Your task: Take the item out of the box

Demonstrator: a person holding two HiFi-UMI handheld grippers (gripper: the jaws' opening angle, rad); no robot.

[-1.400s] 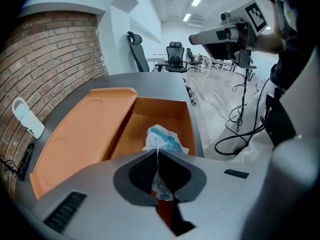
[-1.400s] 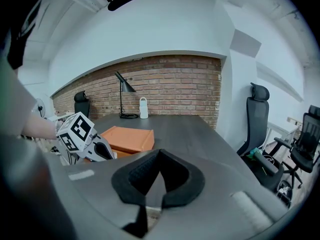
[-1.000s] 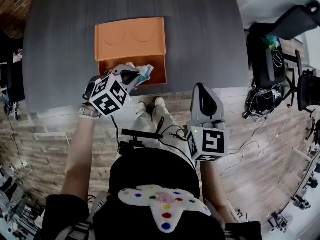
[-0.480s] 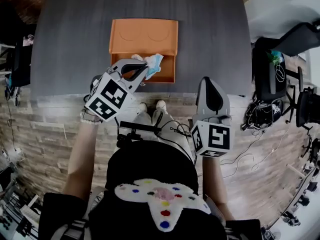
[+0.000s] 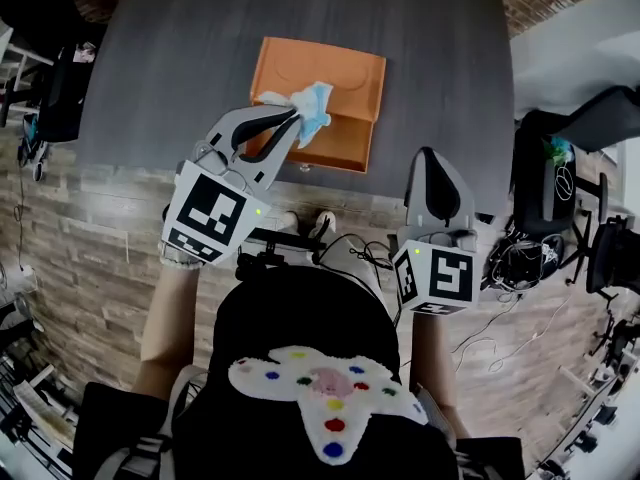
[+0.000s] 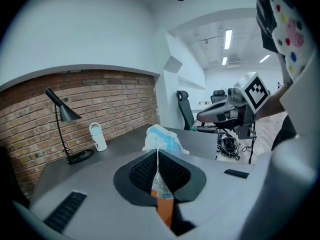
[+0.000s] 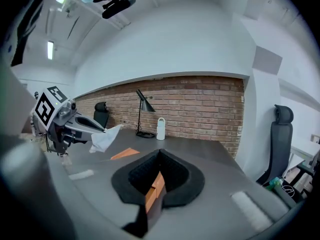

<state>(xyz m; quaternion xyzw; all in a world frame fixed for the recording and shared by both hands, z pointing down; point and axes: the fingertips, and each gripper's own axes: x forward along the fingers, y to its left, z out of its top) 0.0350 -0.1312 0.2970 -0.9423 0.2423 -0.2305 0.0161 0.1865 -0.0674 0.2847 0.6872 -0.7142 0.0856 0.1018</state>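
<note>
Your left claw (image 5: 293, 120) pinches a white and blue packet (image 5: 305, 103) between its jaws, and the packet hangs in the air over the near left part of the open orange box (image 5: 345, 78). This box lies on the dark tabletop (image 5: 180, 58), close to the middle of its near edge. Your right claw (image 5: 430, 155) is pressed together with nothing in it, just off the near edge, to the right of the box.
</note>
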